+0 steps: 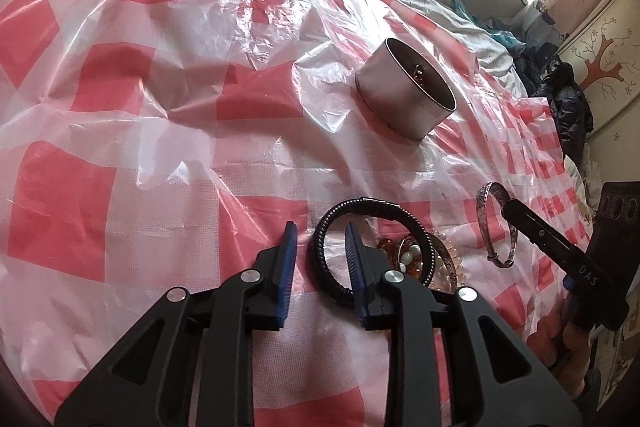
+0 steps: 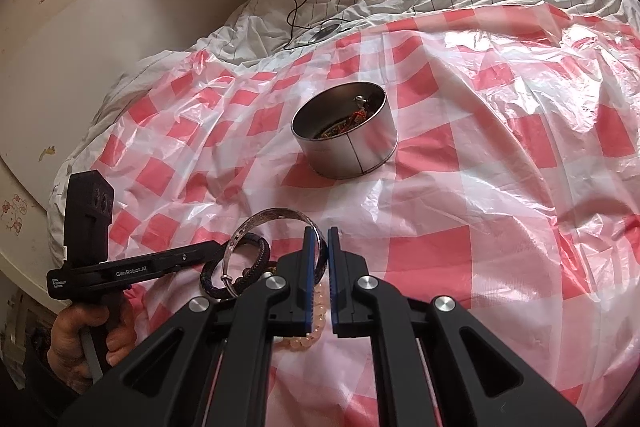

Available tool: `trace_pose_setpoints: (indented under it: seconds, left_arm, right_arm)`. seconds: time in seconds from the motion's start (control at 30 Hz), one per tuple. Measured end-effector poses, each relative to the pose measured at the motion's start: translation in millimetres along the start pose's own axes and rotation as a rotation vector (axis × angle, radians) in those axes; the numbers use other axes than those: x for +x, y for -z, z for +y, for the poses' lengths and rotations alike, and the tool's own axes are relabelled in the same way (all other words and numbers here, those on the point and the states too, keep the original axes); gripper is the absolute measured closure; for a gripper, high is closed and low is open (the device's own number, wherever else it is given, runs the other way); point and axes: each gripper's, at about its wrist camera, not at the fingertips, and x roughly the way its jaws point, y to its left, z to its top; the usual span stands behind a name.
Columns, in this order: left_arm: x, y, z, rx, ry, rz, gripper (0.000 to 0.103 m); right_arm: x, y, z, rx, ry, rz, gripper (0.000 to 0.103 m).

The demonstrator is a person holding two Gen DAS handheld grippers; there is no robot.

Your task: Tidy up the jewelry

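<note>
- Right wrist view: right gripper (image 2: 320,241) jaws pinch a silver bangle (image 2: 276,217), raised near the tin (image 2: 345,143) on the bed.
- Left gripper (image 1: 320,239) jaws spread around a black bracelet (image 1: 370,247), well short of the tin.

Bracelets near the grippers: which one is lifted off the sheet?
The silver bangle, pinched on edge by the right gripper. The black braided bracelet and the beaded ones lie flat in the pile.

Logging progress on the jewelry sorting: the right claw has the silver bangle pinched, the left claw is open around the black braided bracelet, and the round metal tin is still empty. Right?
Not quite: the metal tin already holds jewelry, as the right wrist view shows. The right claw does pinch the silver bangle, and the left claw is open around the black braided bracelet.
</note>
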Motion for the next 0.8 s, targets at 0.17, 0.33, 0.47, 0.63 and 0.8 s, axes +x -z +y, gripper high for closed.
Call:
trace_pose_setpoints:
  seconds: [0.17, 0.33, 0.47, 0.63, 0.8]
  left_arm:
    - [8, 4, -18, 0.105, -0.084, 0.000, 0.075]
    - [-2, 5, -25, 0.158, -0.096, -0.043, 0.097]
    - [-19, 1, -12, 0.067, 0.002, -0.089, 0.097]
    - [-24, -3, -3, 0.011, 0.056, -0.105, 0.097]
    - [-21, -2, -8, 0.021, 0.065, -0.102, 0.097]
  right_arm:
    - [0, 0, 1, 0.000, 0.000, 0.001, 0.096]
    - [-1, 0, 1, 0.001, -0.005, -0.003, 0.096]
    - [-2, -1, 0, 0.004, -0.010, -0.010, 0.096]
    - [-2, -3, -2, 0.010, -0.012, -0.014, 0.096]
    - [-2, -3, -2, 0.007, -0.010, -0.014, 0.096]
